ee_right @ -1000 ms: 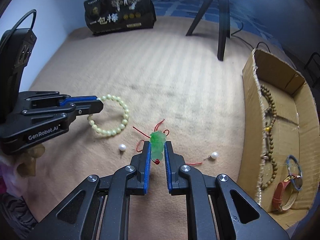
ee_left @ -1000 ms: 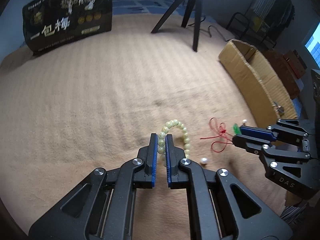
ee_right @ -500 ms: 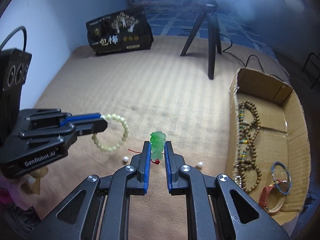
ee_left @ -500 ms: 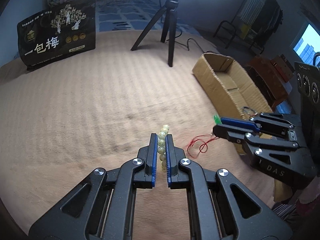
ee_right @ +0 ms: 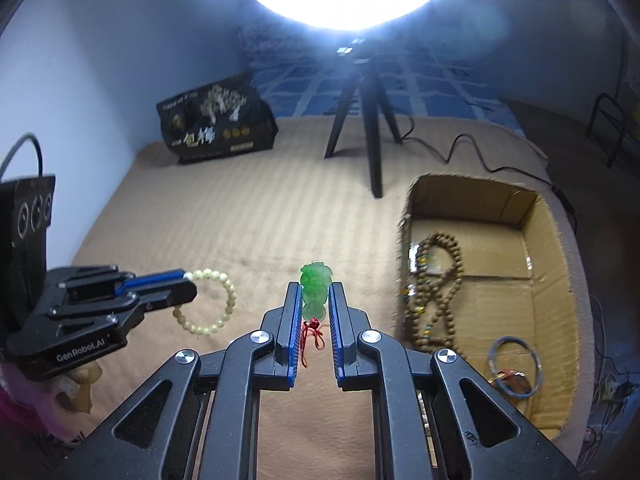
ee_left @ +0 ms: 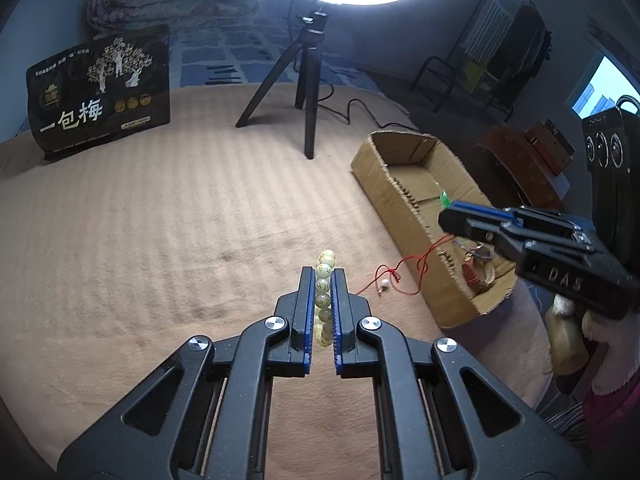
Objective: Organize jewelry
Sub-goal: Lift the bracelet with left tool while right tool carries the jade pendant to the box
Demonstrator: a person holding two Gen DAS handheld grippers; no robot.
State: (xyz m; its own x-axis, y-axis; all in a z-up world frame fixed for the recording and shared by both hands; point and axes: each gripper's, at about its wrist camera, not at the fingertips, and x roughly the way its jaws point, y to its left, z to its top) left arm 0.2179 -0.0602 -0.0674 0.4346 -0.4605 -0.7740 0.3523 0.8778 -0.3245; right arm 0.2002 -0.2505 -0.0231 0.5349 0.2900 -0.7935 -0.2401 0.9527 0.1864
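Right-wrist view: a green carved jade pendant [ee_right: 315, 290] on red cord is pinched in the right gripper [ee_right: 314, 300], and a pale yellow-green bead bracelet [ee_left: 323, 294] is clamped in the left gripper [ee_left: 321, 288], both clear of the blanket. Carrying over the open cardboard box [ee_right: 556, 280] and releasing is judged next.

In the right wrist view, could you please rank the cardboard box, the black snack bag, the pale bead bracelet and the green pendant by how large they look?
1. cardboard box
2. black snack bag
3. pale bead bracelet
4. green pendant

The bag sits farther back, so it probably looks smaller than it is.
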